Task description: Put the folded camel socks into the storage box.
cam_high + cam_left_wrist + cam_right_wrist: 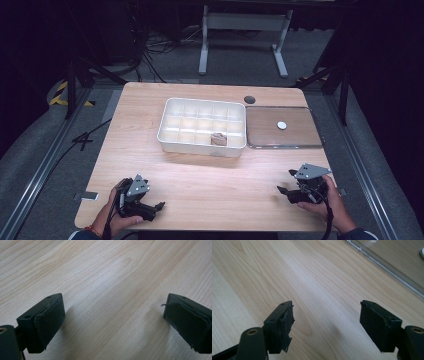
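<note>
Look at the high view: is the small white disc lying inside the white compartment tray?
No. The small white disc lies on the clear flat tray to the right of the white compartment tray.

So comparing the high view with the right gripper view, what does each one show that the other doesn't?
The high view alone takes in the white compartment box with a small brownish item in one front cell, the left gripper, both hands, and the dark floor beyond the table. The right gripper view alone gives a close look at the worn black pads, wide apart with nothing between them. Both show the right gripper, the wooden table, and the clear tray, plus the small white disc in it, which sits cut off at the edge of the gripper view.
</note>
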